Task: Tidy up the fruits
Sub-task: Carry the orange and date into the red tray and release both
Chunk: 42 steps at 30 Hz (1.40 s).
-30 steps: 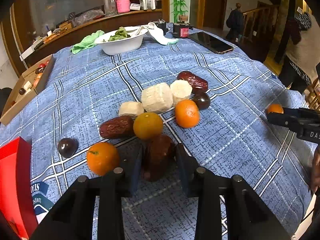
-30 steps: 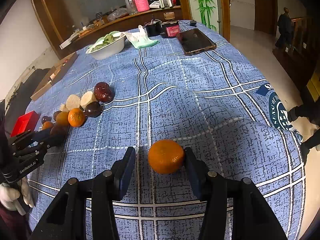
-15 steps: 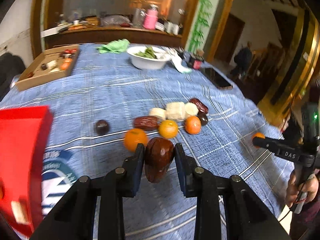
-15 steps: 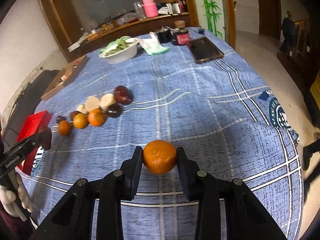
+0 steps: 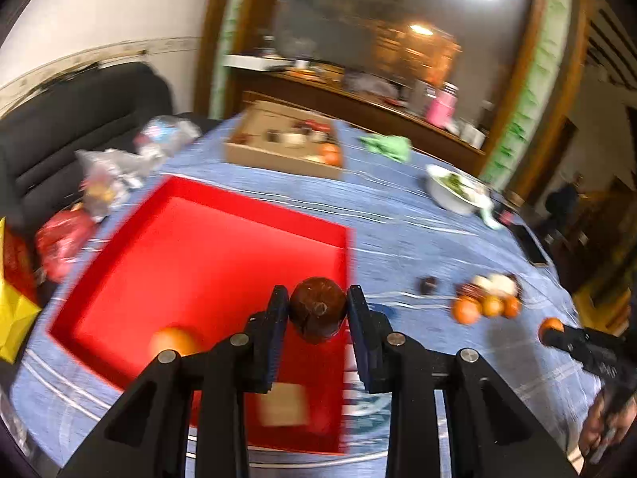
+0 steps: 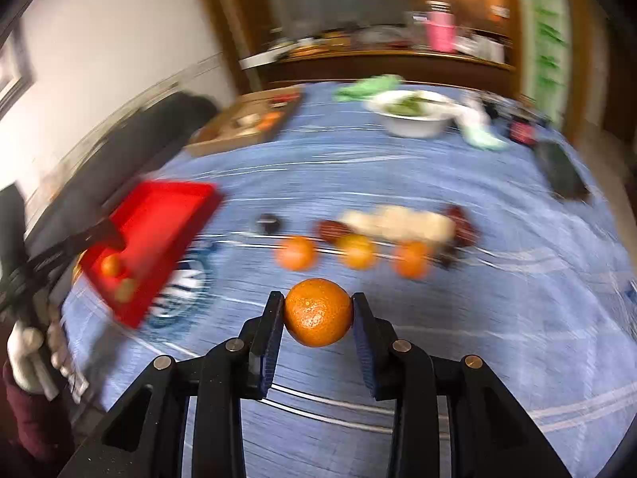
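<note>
Left claw (image 5: 317, 310) clamped on a dark brown, wrinkled date-like fruit (image 5: 317, 312), held above the near-right part of the shallow red rectangular tray (image 5: 207, 255). Right claw (image 6: 318, 312) clamped on a round orange tangerine (image 6: 318, 312), right of the tray, over the blue checked table (image 6: 497, 338). Beyond: loose fruit cluster (image 6: 382, 239). Step: transport; next, probably lowering into the tray and release.

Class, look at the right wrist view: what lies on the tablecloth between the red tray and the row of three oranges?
In the right wrist view, between the red tray and the row of three oranges, one small dark fruit lies on the blue tablecloth, above a printed round emblem.
</note>
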### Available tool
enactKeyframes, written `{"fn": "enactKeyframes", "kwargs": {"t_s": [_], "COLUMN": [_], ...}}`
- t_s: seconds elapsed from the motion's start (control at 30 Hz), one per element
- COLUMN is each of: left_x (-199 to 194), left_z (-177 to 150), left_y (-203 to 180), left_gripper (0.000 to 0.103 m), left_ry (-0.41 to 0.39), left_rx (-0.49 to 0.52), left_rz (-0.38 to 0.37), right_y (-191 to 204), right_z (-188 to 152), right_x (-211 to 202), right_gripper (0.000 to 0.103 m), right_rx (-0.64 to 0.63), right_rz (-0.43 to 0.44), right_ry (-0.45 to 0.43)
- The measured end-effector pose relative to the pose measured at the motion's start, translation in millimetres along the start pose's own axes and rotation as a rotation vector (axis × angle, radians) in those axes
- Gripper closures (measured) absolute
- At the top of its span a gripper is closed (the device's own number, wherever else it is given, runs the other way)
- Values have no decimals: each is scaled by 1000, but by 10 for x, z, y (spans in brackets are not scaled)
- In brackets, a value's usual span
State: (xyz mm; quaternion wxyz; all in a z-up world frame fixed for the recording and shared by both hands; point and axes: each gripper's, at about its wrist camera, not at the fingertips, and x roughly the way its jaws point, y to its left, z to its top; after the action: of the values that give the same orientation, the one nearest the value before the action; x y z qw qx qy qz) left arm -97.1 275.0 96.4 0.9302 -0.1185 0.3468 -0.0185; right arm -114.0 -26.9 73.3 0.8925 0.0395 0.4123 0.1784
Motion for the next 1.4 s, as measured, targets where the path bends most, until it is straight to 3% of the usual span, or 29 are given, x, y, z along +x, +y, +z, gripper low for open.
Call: {"fn": "enactKeyframes", "kwargs": {"t_s": [0.37, 0.6, 0.87, 0.9, 1.03, 1.2, 1.4], "left_x": [343, 556, 593, 581, 509, 354, 62], "left_z": [222, 250, 220, 214, 230, 239, 183], "left_y": [779, 1048, 1156, 1160, 1167, 1149, 1051], "left_gripper": [74, 74, 74, 71, 45, 40, 37], "left_ry": [52, 99, 108, 106, 87, 64, 28], "left_rx": [-80, -135, -185, -190, -215, -232, -260], "left_rz": [108, 101, 68, 64, 57, 52, 51], "right_y": [1562, 2127, 2274, 2290, 2290, 2290, 2176], "right_z": [332, 415, 398, 391, 401, 411, 441], "right_x": [827, 1380, 1701, 1714, 1744, 1644, 1345], "right_gripper": [66, 65, 65, 64, 64, 54, 54], "right_rx": [-238, -315, -341, -342, -329, -329, -301], "right_rz": [205, 219, 205, 204, 203, 208, 225], "right_ry": [74, 146, 195, 195, 187, 158, 101]}}
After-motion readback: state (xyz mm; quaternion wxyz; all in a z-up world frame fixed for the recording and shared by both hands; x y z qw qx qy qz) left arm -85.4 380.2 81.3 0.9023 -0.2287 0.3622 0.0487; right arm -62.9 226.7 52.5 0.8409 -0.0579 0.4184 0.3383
